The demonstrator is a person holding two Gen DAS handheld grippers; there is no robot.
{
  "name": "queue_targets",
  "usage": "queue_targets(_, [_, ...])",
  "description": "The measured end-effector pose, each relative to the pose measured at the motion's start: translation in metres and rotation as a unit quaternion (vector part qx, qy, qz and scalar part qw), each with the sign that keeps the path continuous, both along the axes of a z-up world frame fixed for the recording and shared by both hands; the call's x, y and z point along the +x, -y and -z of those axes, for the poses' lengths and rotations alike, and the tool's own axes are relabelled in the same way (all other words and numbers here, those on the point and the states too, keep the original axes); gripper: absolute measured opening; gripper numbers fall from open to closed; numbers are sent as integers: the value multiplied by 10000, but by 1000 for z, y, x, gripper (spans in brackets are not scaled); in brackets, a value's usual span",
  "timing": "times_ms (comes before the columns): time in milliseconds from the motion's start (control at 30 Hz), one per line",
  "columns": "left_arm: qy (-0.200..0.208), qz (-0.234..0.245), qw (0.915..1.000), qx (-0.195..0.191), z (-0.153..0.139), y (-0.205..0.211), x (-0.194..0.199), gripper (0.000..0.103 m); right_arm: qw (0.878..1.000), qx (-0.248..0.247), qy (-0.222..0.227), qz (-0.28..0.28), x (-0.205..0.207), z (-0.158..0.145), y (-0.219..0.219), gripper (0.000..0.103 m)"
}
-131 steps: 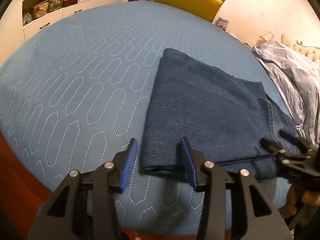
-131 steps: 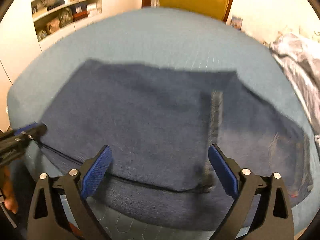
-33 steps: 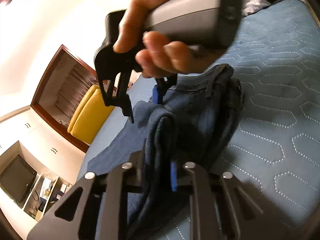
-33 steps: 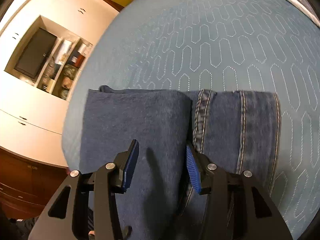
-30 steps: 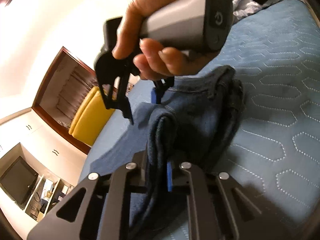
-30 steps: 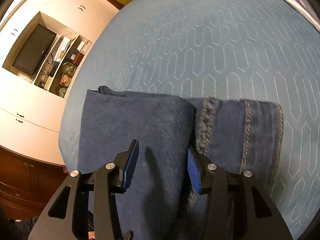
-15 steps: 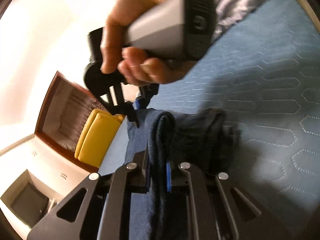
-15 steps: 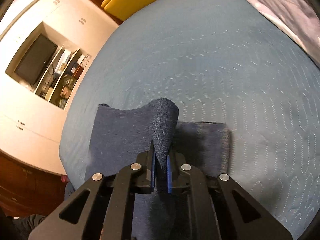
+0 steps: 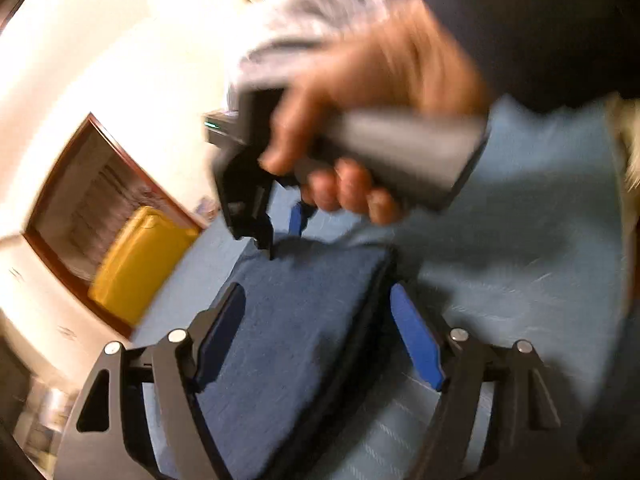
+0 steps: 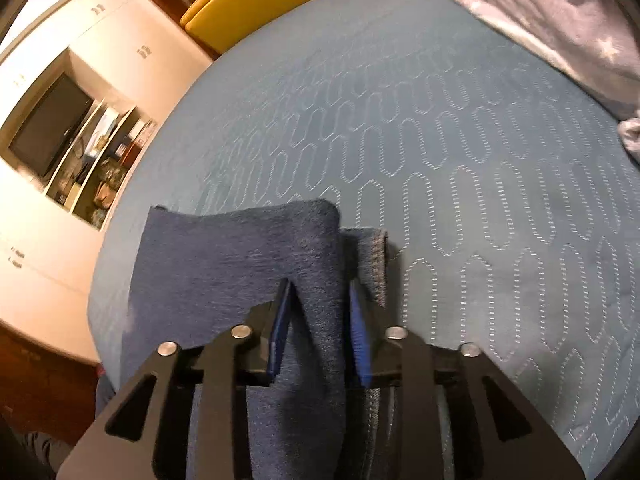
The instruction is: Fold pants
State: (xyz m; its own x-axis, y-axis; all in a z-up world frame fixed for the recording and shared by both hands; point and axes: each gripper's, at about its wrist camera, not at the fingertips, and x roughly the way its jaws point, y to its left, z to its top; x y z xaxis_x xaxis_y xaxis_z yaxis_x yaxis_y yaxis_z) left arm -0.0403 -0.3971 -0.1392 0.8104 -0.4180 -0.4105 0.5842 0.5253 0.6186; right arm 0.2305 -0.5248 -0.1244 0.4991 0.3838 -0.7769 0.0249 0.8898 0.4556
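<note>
- The folded dark-blue denim pants (image 10: 240,264) lie on the blue quilted bedspread (image 10: 460,168), near its edge on the side towards the white wall cupboards (image 10: 60,128), well away from the grey star-print bedding (image 10: 560,20) at the far corner.
- The left gripper (image 9: 320,336) has its jaws opening: wide apart, one blue pad over the top of the stack, the other out beyond its folded edge, neither pressing the cloth.
- The right gripper (image 10: 316,320) has its jaws opening as well; a raised ridge of denim stands between the pads, and they look clear of it or only brushing it.
- In the left wrist view a hand (image 9: 360,120) holds the right gripper above the pants' far edge.
- Handling, as I judge it: denim is soft but thick and fairly heavy, so layers sag and slide over each other. A pinch on the thick folded edge, through all layers, should hold better than one on a flat face.
- The waistband's stitched seam (image 10: 376,256) peeks out just beside the stack; it is stiffer and would give a firmer grip.
- Hard to make out: the left wrist view is badly blurred, the near end of the pants is hidden under both grippers, and the layer count can't be read.
</note>
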Motion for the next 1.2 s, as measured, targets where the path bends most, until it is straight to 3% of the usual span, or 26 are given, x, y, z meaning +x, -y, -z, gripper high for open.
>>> queue_targets(67, [-450, -32, 9981, -411, -25, -30, 4, 76, 9975, -467, 206, 496, -15, -23, 7, 35])
queue_targets(100, [-743, -174, 9938, -803, -40, -52, 14, 75, 9926, -923, 395, 689, -27, -39, 5, 35])
queue_targets(200, [-1269, -810, 9735, -1720, -80, -105, 75, 62, 9764, -1770, 834, 911, -69, -67, -23, 38])
queue_targets(233, [-1566, -906, 9646, -1918, -88, -114, 99, 53, 9736, -1894, 833, 966, -80, -68, -35, 46])
queue_targets(267, [-1918, -917, 9556, -2041, -92, -118, 120, 34, 9721, -1959, 833, 983, -89, -67, -47, 49])
queue_targets(333, [-2623, -867, 9367, -2151, -92, -115, 175, 18, 9690, -2085, 950, 926, -104, -60, -73, 49])
queue_targets(433, [-3723, -504, 9024, -2112, -71, -85, 236, 18, 9574, -2531, 1049, 914, -112, -42, -104, 49])
queue_targets(467, [-3902, -383, 8967, -2055, -64, -76, 246, 18, 9559, -2599, 960, 970, -110, -35, -105, 48])
queue_targets(533, [-4141, -241, 8934, -1724, -42, -39, 261, 18, 9579, -2624, 565, 1021, -103, -11, -103, 47])
queue_targets(600, [-4431, -274, 8840, -1467, -13, -10, 270, 18, 9637, -2432, 249, 1074, -101, 8, -96, 46])
queue_targets(633, [-4404, -423, 8869, -1329, 1, 3, 277, 6, 9662, -2292, 264, 1150, -103, 14, -91, 46])
queue_targets(667, [-4379, -525, 8875, -1333, 7, 9, 288, 2, 9670, -2246, 266, 1173, -104, 16, -89, 47])
queue_targets(767, [-4567, -666, 8767, -1359, 18, 21, 311, 2, 9686, -2167, 229, 1199, -104, 20, -85, 48])
queue_targets(800, [-4523, -713, 8793, -1315, 18, 23, 314, 2, 9674, -2235, 239, 1166, -104, 21, -86, 48])
queue_targets(867, [-4222, -912, 8923, -1311, 6, 18, 312, 2, 9665, -2281, 260, 1147, -106, 22, -87, 48])
queue_targets(900, [-4121, -908, 8933, -1548, -5, 7, 308, 2, 9663, -2295, 261, 1132, -107, 22, -87, 49])
queue_targets(967, [-4054, -870, 8922, -1788, -20, -16, 298, 9, 9654, -2363, 218, 1083, -107, 14, -87, 49])
queue_targets(1067, [-3737, -1000, 9018, -1926, -29, -60, 277, 23, 9618, -2481, 373, 1091, -106, -10, -89, 49])
queue_targets(1200, [-3348, -1459, 9135, -1791, -27, -123, 274, 29, 9654, -2449, 660, 607, -70, -37, -100, 50])
